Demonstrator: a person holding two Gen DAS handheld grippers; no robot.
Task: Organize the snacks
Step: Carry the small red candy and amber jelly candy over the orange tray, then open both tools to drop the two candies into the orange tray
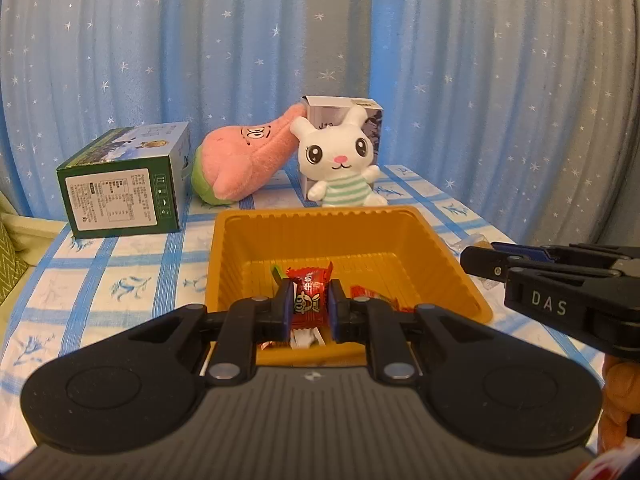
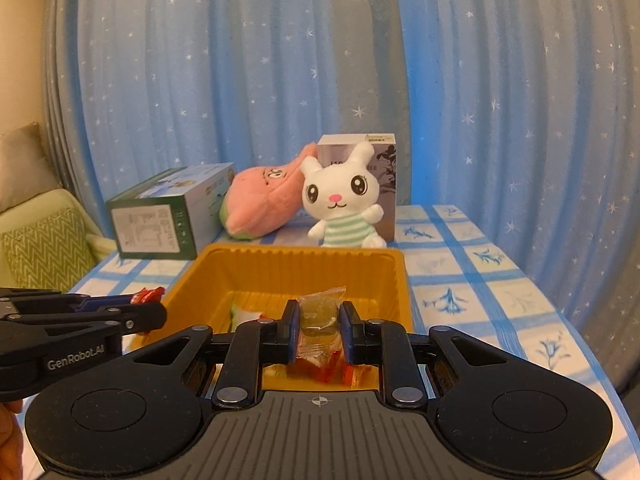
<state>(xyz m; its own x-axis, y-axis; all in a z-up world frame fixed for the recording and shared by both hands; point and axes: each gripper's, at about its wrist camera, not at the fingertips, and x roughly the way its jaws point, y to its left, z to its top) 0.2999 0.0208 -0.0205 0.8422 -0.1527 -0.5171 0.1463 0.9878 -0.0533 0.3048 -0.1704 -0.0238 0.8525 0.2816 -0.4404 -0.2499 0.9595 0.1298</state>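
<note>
An orange plastic tray (image 1: 440,248) (image 2: 400,280) sits on the blue-checked tablecloth and holds several wrapped snacks. My left gripper (image 1: 310,306) is shut on a red snack packet (image 1: 310,284) over the tray's near side. My right gripper (image 2: 319,322) is shut on a clear-wrapped snack (image 2: 320,308) over the tray's near edge. In the left wrist view the right gripper (image 1: 476,262) comes in from the right, beside the tray. In the right wrist view the left gripper (image 2: 156,312) comes in from the left with the red packet (image 2: 146,295).
Behind the tray stand a green box (image 1: 120,188), a pink plush (image 1: 244,160), a white bunny plush (image 1: 340,160) and a grey box (image 1: 372,116). A blue star curtain hangs behind. A green cushion (image 2: 48,248) lies left of the table.
</note>
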